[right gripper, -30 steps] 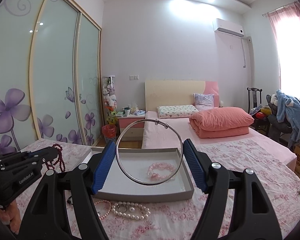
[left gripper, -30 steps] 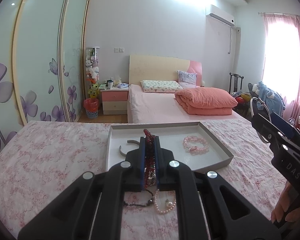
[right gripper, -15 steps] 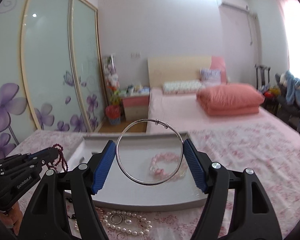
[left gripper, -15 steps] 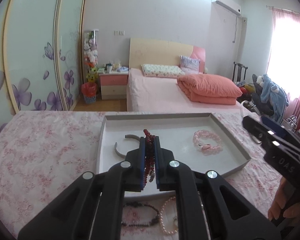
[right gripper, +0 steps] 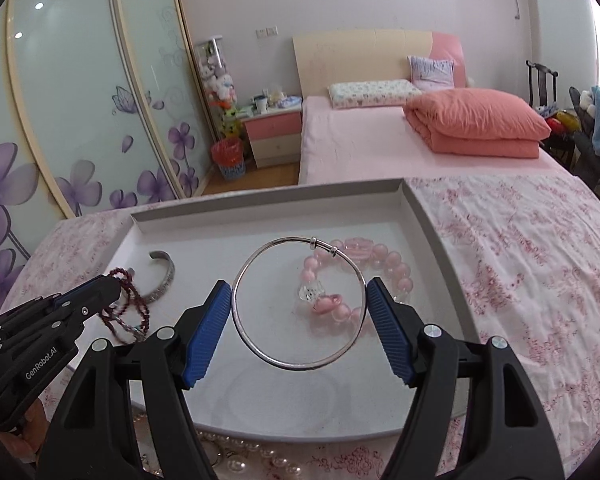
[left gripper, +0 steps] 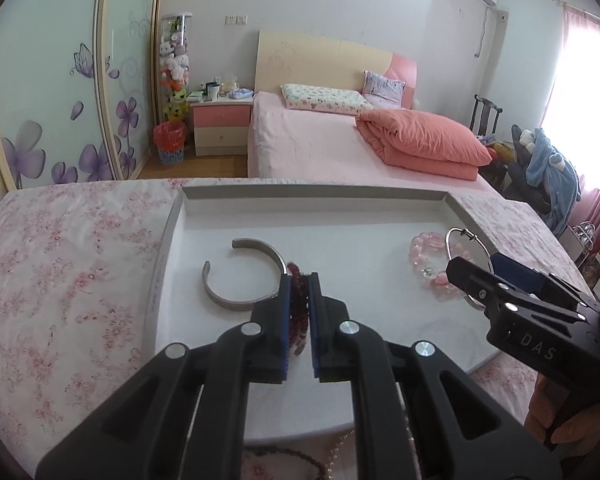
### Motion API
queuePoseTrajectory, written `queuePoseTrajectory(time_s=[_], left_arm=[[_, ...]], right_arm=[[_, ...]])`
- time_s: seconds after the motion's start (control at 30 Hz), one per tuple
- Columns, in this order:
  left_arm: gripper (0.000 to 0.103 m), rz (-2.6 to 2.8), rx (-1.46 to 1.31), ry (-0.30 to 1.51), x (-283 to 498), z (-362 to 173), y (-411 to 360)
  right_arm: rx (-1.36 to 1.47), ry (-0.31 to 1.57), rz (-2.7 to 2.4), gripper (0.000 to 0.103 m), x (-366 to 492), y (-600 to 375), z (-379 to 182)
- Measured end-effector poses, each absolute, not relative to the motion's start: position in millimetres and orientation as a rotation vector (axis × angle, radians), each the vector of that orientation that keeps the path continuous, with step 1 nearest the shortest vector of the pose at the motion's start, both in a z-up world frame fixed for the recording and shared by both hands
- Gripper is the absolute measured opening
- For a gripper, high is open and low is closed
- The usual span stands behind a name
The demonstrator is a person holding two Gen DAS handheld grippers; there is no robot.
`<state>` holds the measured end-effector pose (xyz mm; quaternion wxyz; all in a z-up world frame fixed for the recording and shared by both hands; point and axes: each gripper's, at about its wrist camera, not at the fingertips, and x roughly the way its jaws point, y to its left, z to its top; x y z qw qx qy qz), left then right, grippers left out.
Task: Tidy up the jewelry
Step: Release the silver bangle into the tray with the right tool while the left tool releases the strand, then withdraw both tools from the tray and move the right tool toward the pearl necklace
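Observation:
My left gripper (left gripper: 299, 280) is shut on a dark red bead string (left gripper: 299, 316), low over the middle of a shallow grey tray (left gripper: 312, 192). In the right wrist view the left gripper (right gripper: 100, 288) comes in from the left with the bead string (right gripper: 130, 312) dangling. My right gripper (right gripper: 298, 286) holds a thin silver bangle (right gripper: 313, 243) upright between its blue pads, above the tray (right gripper: 260, 200). On the tray floor lie a silver open cuff (left gripper: 220, 300) and a pink bead bracelet (right gripper: 396, 268). The right gripper (left gripper: 472, 276) shows at the right edge of the left wrist view.
The tray sits on a pink floral cloth (left gripper: 60, 280). A pearl strand (right gripper: 260, 456) and a dark bead strand (left gripper: 292, 460) lie on the cloth before the tray's near rim. A hand (left gripper: 548, 420) holds the right gripper. A bed stands beyond.
Both grippers have moved forward and down, from before the tray's near rim to over the tray floor, and tilted downward. Each still carries the same piece.

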<state>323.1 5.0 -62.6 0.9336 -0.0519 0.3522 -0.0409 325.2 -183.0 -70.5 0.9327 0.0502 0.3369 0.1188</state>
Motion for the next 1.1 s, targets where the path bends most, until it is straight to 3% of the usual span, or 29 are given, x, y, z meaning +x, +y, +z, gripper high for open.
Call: queuePoseTrajectory(time_s=[0.17, 0.23, 0.27, 0.63, 0.73, 0.9, 0.97, 1.1], left_arm=[[0.012, -0.075, -0.121, 0.732, 329.1, -65.4, 8.5], [0.025, -0.070, -0.138, 0.732, 329.5, -62.8, 11.3], [0.026, -0.065, -0.148, 0.728, 328.9, -61.3, 14.0], [0.028, 0.016, -0.185, 0.703, 303.5, -43.7, 41.7], [0.032, 0.019, -0.181, 0.698, 287.0, -39.8, 44.1], [0.040, 0.034, -0.165, 0.708, 252.3, -41.2, 56.5], [0.045, 0.041, -0.158, 0.725, 239.8, -45.6, 60.9], [0.051, 0.050, -0.142, 0.771, 220.1, -58.3, 71.2]], right_arm=[[0.101, 0.729, 0.244, 0.071, 332.9, -182.7, -76.6], [0.112, 0.728, 0.245, 0.074, 331.8, -184.3, -75.7], [0.116, 0.723, 0.244, 0.075, 331.4, -186.9, -73.9], [0.140, 0.678, 0.228, 0.071, 307.9, -204.2, -57.3], [0.127, 0.674, 0.238, 0.069, 293.1, -206.6, -55.0], [0.097, 0.700, 0.240, 0.057, 267.8, -210.3, -60.7], [0.082, 0.745, 0.246, 0.045, 262.5, -211.5, -69.3], [0.051, 0.818, 0.272, 0.031, 258.0, -205.9, -85.6]])
